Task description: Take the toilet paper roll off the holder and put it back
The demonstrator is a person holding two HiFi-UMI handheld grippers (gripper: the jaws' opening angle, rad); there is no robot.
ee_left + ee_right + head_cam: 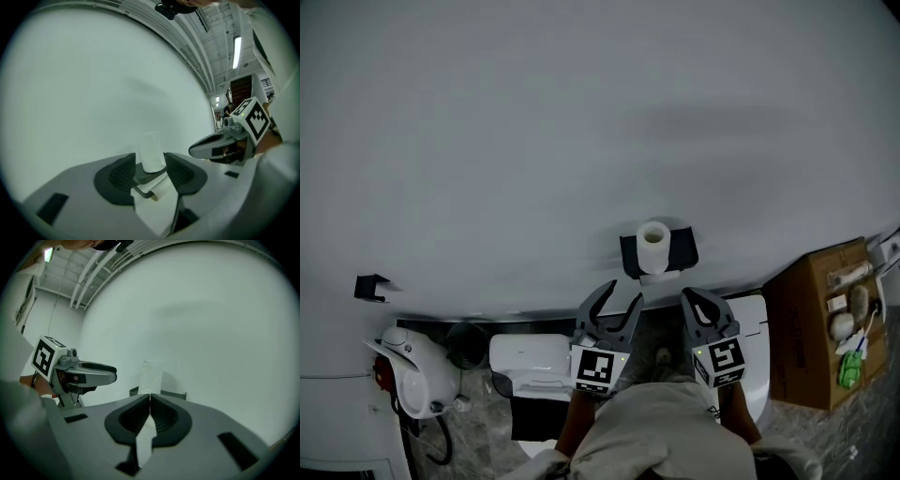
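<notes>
A white toilet paper roll (653, 246) stands upright on a black wall holder (681, 251). Both grippers hang just below it, pointing up at the wall. My left gripper (621, 293) is open and empty, below and to the left of the roll. In the left gripper view the roll (152, 151) and holder (143, 177) show through the gap between the jaws, still some way off. My right gripper (694, 298) is shut on nothing, below and to the right of the holder. In the right gripper view the roll (151, 377) rises above the closed jaws.
A plain white wall (581, 141) fills most of the view. Below stand a white toilet (530, 361), a white appliance (412, 375) at the left and a brown cardboard box (820, 323) at the right. A small black bracket (370, 287) sits on the wall, far left.
</notes>
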